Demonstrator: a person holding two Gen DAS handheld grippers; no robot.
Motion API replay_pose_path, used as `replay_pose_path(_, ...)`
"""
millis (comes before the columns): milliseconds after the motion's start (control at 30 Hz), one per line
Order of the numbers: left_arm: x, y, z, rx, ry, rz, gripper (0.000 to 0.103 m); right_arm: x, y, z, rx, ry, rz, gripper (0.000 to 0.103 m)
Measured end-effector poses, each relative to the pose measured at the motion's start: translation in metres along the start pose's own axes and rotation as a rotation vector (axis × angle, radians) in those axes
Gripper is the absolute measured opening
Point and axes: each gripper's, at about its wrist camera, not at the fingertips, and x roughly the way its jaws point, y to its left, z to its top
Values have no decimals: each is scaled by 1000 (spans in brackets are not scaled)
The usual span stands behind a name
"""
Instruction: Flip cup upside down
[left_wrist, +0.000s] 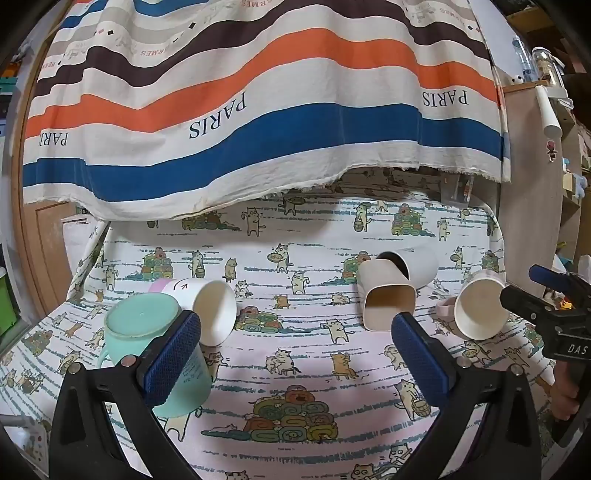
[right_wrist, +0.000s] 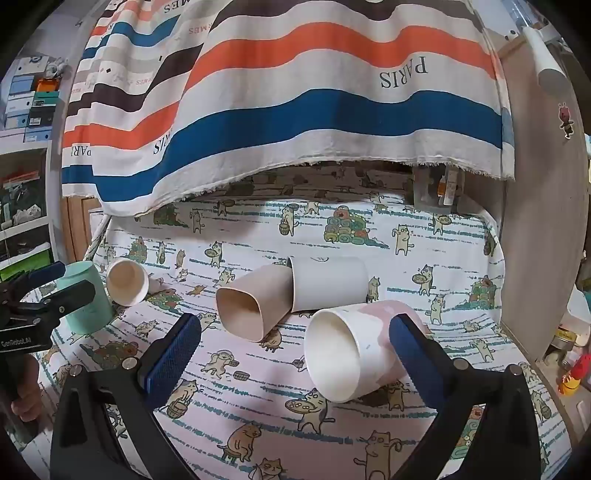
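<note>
Cluttered home room, cat-print tablecloth, striped cloth backdrop, storage boxes on shelves

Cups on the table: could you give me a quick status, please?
Left gripper open beside the upside-down green mug. Right gripper open around the pink cup, lying on its side. Three more cups on their sides; nothing blocking.

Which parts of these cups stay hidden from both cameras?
- Mint cup: its lower side is behind the left tool finger in the left view.
- Grey cup: its mouth is blocked by the beige square cup.
- Pink cup: its handle is hidden in the right view.
</note>
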Motion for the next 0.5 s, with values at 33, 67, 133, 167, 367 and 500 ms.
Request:
replay_pose_path(33, 0, 0, 0, 0, -6, 2, 103, 0, 0, 0, 0, -1, 0, 103)
replay_pose_path(67, 0, 0, 0, 0, -6, 2, 103, 0, 0, 0, -6, 4, -2, 103)
replay_pose_path(133, -1, 1, 0, -1, -5, 4, 103, 1, 0, 0, -7, 4, -2, 103)
replay_pose_path(167, -1, 1, 0, 1, -4, 5, 103, 1, 0, 0, -6, 3, -2, 103)
replay_pose_path(367, 0, 0, 0, 11, 0, 4, 103, 1, -1, 0, -4, 3, -1, 103)
replay_pose_path(500, 0, 0, 0, 12, 0, 2, 103, 2, -1, 1, -4, 4, -1, 103)
